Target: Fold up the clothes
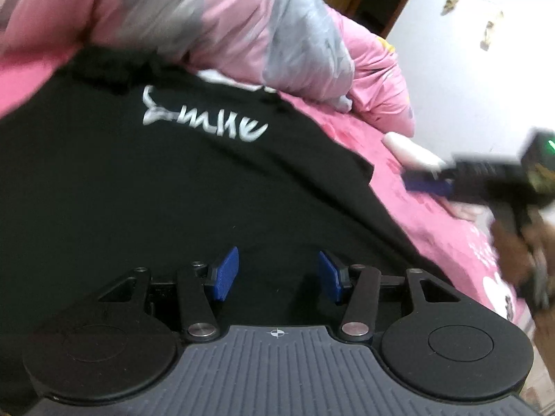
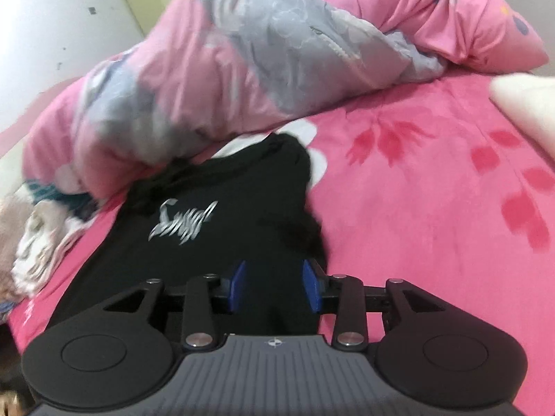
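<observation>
Black shirt (image 1: 138, 180) under left gripper (image 1: 278, 274); jaws apart, unclamped

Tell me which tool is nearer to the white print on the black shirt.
Left, it seems. The left tool hovers over the black shirt just below the white print; the right tool is at the shirt's edge.

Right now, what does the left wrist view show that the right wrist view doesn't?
Left wrist only: the right gripper seen from outside, over the pink sheet beside the shirt, and the left gripper, jaws apart.

Right wrist only: a crumpled patterned cloth at the left edge.

Both: the black T-shirt with white lettering and the pink-and-grey quilt.
</observation>
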